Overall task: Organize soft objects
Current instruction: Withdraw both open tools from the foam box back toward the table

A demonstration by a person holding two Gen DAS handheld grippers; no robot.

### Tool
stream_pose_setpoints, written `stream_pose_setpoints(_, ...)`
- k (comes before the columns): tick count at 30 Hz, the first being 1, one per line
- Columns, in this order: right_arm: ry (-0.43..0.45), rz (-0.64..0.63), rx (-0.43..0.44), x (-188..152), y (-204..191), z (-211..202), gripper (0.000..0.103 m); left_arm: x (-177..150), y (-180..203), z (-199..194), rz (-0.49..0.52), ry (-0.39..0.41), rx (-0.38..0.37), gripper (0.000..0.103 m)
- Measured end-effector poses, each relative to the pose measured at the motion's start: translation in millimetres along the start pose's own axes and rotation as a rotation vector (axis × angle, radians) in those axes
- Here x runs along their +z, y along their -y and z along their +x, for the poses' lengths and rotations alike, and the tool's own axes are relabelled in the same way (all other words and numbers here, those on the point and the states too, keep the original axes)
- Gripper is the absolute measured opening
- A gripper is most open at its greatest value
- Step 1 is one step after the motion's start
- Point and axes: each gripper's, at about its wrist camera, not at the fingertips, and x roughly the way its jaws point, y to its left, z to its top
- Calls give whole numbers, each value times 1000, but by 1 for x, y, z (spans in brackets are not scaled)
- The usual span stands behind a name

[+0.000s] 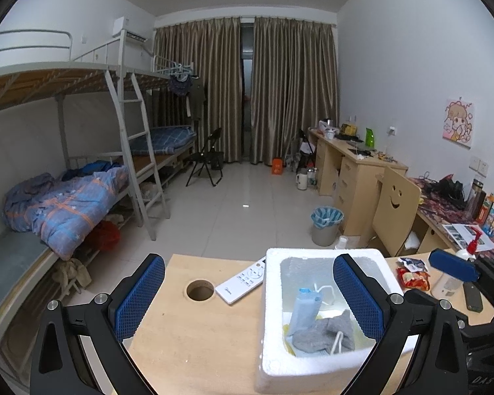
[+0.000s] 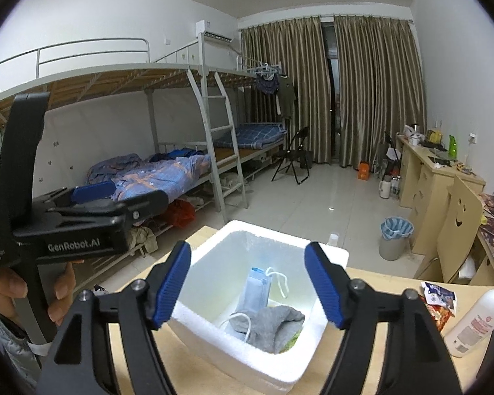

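A white foam box (image 1: 273, 299) stands on the wooden desk (image 1: 194, 335). Inside it a blue face mask (image 1: 304, 309) leans on the wall, and a grey cloth (image 1: 326, 332) lies crumpled beside it. My left gripper (image 1: 250, 296) is open, its right finger over the box and its left finger over bare desk. In the right wrist view the foam box (image 2: 329, 253) holds the face mask (image 2: 256, 291) and grey cloth (image 2: 273, 326). My right gripper (image 2: 248, 286) hangs open just above the box, with nothing between its fingers.
A white remote (image 1: 243, 279) and a round cable hole (image 1: 200, 290) lie left of the box. A red snack packet (image 1: 411, 278) and a white bottle (image 2: 477, 319) sit to its right. A hand (image 2: 3, 293) holds the left gripper's handle. Bunk beds line the left wall.
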Motion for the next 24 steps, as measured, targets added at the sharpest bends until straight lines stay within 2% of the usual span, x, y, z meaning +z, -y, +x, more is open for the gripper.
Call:
stream_pose_setpoints(4, 12, 10, -21, 0, 1, -15, 83, 0, 1, -16, 9, 0, 13, 102)
stream_pose_setpoints(9, 65, 38, -29, 5, -1, -37, 102, -1, 6, -44, 20, 38, 11, 102)
stream_pose_setpoints(14, 123, 24, -36, 5, -8, -61, 103, -3, 2, -67, 17, 76, 6, 102)
stream_pose_setpoints(24, 167, 25, -54, -2, -19, -98, 103, -8, 9, -118, 32, 135, -11, 102)
